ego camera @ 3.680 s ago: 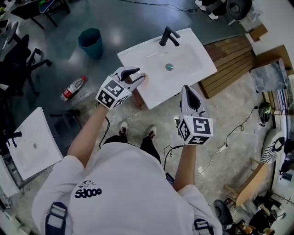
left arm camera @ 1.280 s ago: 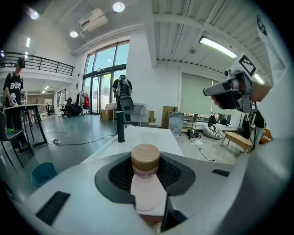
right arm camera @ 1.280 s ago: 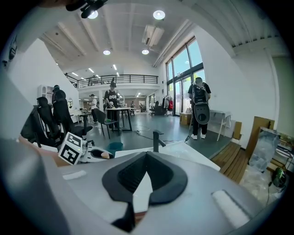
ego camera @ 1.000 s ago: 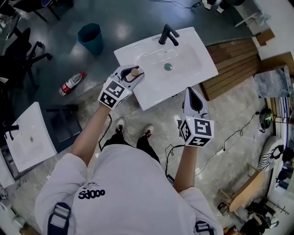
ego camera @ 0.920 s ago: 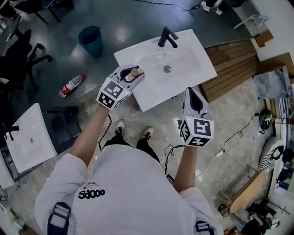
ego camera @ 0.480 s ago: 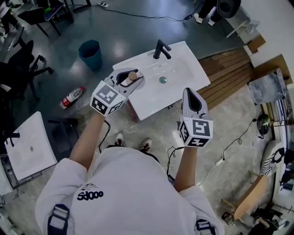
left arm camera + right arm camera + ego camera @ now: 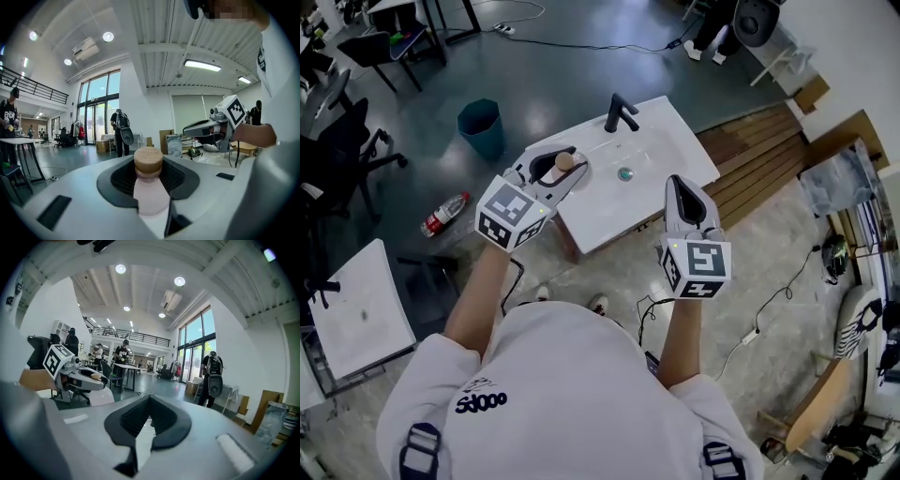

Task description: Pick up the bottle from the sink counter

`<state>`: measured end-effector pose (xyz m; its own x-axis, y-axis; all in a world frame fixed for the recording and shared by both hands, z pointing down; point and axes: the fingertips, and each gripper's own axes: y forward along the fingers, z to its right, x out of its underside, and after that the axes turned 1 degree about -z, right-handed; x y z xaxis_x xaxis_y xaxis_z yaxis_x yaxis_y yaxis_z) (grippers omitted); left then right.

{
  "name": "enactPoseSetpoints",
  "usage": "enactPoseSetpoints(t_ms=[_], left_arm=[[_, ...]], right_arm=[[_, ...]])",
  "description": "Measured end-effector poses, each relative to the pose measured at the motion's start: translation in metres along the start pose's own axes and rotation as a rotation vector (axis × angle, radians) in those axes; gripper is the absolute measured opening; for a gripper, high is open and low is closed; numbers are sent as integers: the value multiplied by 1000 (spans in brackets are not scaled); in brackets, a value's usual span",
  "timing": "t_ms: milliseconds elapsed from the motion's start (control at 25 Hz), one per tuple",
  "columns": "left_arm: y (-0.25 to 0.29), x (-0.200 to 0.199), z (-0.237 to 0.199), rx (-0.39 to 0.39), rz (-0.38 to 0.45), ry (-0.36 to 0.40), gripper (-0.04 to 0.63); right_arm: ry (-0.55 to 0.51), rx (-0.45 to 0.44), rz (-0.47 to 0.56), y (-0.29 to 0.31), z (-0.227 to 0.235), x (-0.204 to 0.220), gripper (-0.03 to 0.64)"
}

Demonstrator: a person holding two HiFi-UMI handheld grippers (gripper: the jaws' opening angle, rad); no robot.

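Observation:
A pale pink bottle [image 7: 151,194] with a round wooden cap [image 7: 565,161] sits upright between the jaws of my left gripper [image 7: 571,163], which is shut on it below the cap. The bottle is held in the air over the front left corner of the white sink counter [image 7: 670,141]. In the right gripper view the left gripper [image 7: 82,373] shows at the left with the cap in its jaws. My right gripper [image 7: 680,185] hovers off the counter's front edge, pointing up, jaws together and empty. It also shows in the left gripper view, where the right gripper [image 7: 199,130] is at the right.
The counter carries a black faucet [image 7: 619,112] and a drain [image 7: 624,173]. On the floor lie a blue bin [image 7: 480,127], a plastic bottle [image 7: 443,214], a second white basin slab [image 7: 352,305] and a wooden pallet [image 7: 759,155]. Office chairs [image 7: 337,141] stand at the left; people stand farther off.
My left gripper has carried the bottle up and a little left, away from the counter's surface. The right gripper has stayed almost where it was.

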<state>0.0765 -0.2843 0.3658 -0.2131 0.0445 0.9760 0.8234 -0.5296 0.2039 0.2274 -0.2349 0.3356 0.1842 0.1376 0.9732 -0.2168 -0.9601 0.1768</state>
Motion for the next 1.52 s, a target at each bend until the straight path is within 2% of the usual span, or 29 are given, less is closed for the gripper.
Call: enactPoseSetpoints(t_ms=[480,1520], left_arm=[[-28,-28,8,-19,57,31,127],[-30,-13,13,6,36,13,126]], right_arm=[[-42,-34,15,-8,-17,-10,11],[-33,-30,-45,-10,-25,10,9]])
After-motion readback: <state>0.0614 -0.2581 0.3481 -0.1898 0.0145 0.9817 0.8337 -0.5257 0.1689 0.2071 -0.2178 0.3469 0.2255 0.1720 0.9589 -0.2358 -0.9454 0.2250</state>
